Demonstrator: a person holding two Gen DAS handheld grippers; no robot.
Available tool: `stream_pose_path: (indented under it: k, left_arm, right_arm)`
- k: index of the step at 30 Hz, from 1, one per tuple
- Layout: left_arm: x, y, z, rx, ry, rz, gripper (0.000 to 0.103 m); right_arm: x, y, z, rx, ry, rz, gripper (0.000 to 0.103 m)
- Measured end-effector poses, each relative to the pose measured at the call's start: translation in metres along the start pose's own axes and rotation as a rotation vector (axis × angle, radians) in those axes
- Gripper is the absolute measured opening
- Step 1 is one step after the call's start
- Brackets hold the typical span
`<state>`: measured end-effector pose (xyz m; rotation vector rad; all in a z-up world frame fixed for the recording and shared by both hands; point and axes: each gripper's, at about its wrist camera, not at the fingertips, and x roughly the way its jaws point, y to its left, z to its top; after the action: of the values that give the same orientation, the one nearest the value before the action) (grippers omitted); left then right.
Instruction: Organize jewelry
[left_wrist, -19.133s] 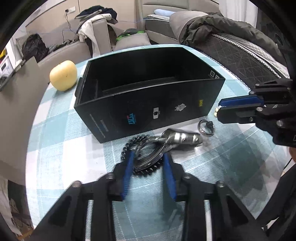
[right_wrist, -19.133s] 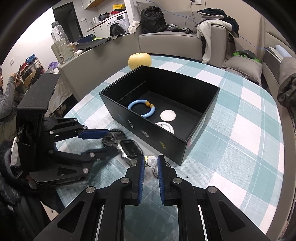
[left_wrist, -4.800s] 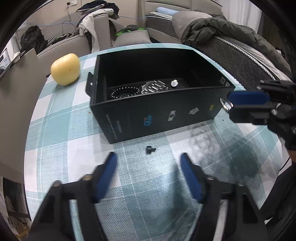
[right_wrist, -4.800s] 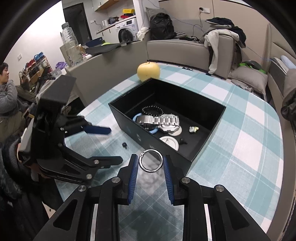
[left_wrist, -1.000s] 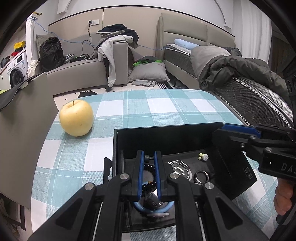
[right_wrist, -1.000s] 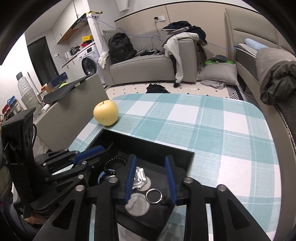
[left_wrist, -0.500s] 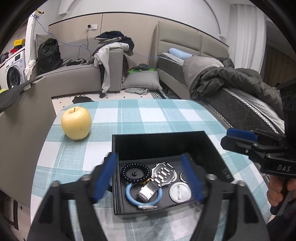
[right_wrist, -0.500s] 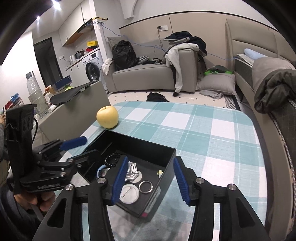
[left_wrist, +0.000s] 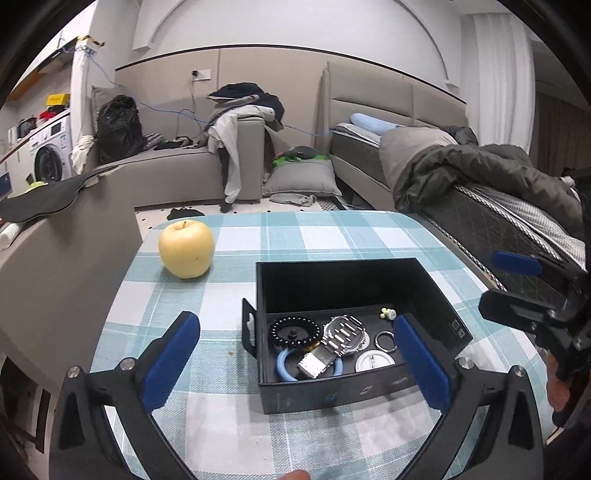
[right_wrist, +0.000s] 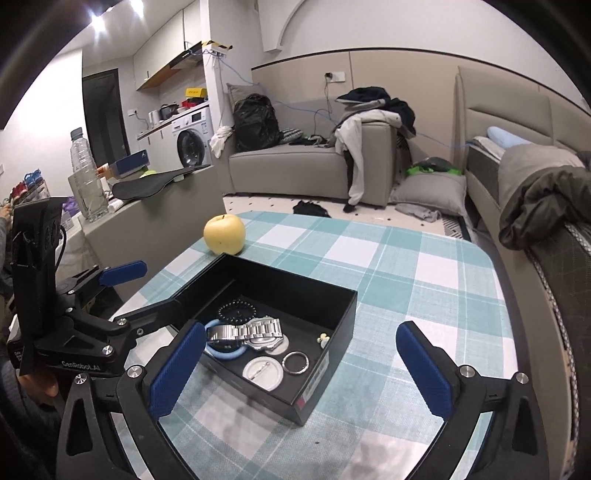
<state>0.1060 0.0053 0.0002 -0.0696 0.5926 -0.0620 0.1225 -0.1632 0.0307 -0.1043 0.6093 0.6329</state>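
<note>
An open black box (left_wrist: 332, 395) (right_wrist: 325, 369) stands on the checked table. Inside it lie a silver watch (left_wrist: 340, 338) (right_wrist: 255, 332), a black bead bracelet (left_wrist: 274, 331), a blue ring (left_wrist: 282, 367), a metal ring (right_wrist: 283, 363), a white round badge (right_wrist: 262, 371) and a small earring (left_wrist: 388, 313). My left gripper (left_wrist: 293, 325) hangs back from the box's near side, its jaws opening wide and holding nothing. My right gripper (right_wrist: 301, 330) does the same from the other corner, jaws opening and empty.
A yellow apple (left_wrist: 186, 248) (right_wrist: 224, 234) sits on the table beyond the box. A grey partition (left_wrist: 66, 266) borders the table's left side and a bed (left_wrist: 498, 206) its right. A person's hand (right_wrist: 37, 380) holds the left gripper.
Both grippers were down in the box with narrow jaws; they have since drawn back and up, and their jaws have spread wide. The jewelry stays in the box.
</note>
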Motion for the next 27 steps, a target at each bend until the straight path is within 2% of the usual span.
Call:
stream_pose_path:
  k: [17, 21, 27]
  left_arm:
    - [-0.038, -0.001, -0.002, -0.030, -0.124, 0.024, 0.102]
    - [-0.039, 0.002, -0.002, -0.044, -0.140, 0.025, 0.102]
    - [-0.040, 0.004, -0.003, -0.055, -0.147, 0.030, 0.102]
  right_arm:
    - [-0.026, 0.010, -0.009, 0.099, -0.062, -0.030, 0.103]
    - [-0.032, 0.016, -0.009, 0.093, -0.095, -0.042, 0.103]
    - [-0.030, 0.020, -0.008, 0.095, -0.095, -0.028, 0.103]
